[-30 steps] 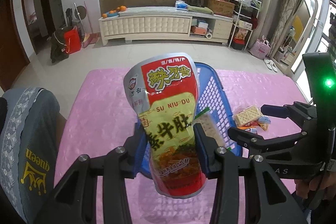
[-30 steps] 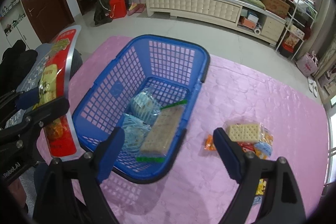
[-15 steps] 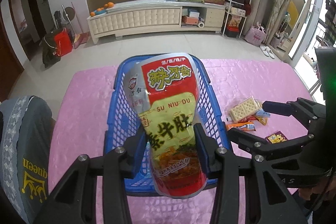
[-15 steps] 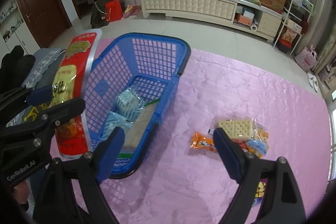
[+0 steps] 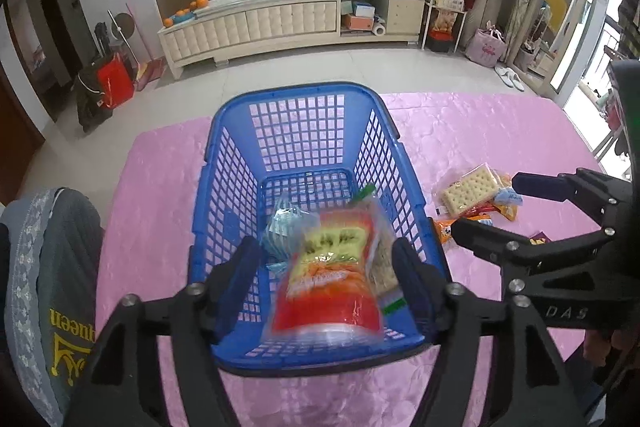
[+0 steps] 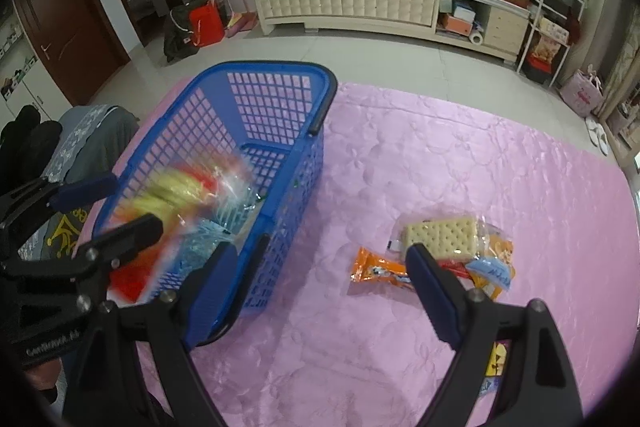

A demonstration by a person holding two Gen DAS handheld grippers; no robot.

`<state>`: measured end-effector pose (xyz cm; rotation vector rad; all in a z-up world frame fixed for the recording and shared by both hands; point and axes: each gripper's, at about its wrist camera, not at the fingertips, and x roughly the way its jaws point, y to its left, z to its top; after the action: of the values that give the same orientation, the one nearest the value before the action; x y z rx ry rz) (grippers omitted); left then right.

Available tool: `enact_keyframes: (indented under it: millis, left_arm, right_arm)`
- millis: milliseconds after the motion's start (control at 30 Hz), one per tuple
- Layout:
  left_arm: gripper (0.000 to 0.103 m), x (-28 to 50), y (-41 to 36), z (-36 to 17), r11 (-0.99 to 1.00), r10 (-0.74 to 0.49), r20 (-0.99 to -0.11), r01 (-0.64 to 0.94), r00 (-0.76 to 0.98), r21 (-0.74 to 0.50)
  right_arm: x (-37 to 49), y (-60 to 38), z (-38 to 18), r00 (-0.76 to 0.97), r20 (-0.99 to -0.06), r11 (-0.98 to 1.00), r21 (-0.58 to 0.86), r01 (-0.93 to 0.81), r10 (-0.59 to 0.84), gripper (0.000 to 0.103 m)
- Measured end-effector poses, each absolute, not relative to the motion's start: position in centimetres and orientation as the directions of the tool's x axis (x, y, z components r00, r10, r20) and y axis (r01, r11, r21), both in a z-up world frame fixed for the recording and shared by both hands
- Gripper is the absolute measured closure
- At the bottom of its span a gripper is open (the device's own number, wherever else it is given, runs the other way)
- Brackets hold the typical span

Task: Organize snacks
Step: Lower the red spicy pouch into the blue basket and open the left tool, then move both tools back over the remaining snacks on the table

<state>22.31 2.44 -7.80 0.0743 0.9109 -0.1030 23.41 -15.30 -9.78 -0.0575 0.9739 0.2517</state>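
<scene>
Left tongs (image 5: pixel 324 267), at lower centre of the frame, stand released above the blue basket (image 5: pixel 224 163); a blurred red-and-yellow snack pouch (image 5: pixel 332 275) lies free inside it. Right tongs (image 6: pixel 320 267) gape empty, aimed at the cracker packets (image 6: pixel 440 235) on the pink desk (image 6: pixel 440 147), probably next.

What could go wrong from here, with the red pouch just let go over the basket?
1. The red pouch is blurred, apparently mid-drop between the open left gripper fingers; it could land leaning on the blue basket wall or crush the cracker pack below.
2. The open right gripper straddles the basket's near corner; moving toward the loose snack pile could clip and shove the basket.
</scene>
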Motion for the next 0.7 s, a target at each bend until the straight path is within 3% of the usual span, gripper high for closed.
enact_keyframes:
  millis: [367,500,700]
  left_arm:
    - [0.031,17.5,2.6,-3.9,0.992,-0.083,-0.734,0.125,0.675,0.004]
    - [0.026,15.9,2.5,-2.9,0.993,-0.082,-0.719,0.114,0.69,-0.004]
    - [0.026,14.1,0.9,-2.6,0.992,-0.103,-0.701,0.126,0.706,-0.018]
  right_arm:
    - [19.0,-14.4,-4.6,0.601,-0.772,0.964,0.051,-0.262,0.204,0.014]
    - [17.4,-14.5,-3.7,0.62,-0.758,0.962,0.038,-0.269,0.203,0.014]
    - [15.3,-15.8,-3.5,0.621,-0.754,0.963,0.059,-0.261,0.214,0.014]
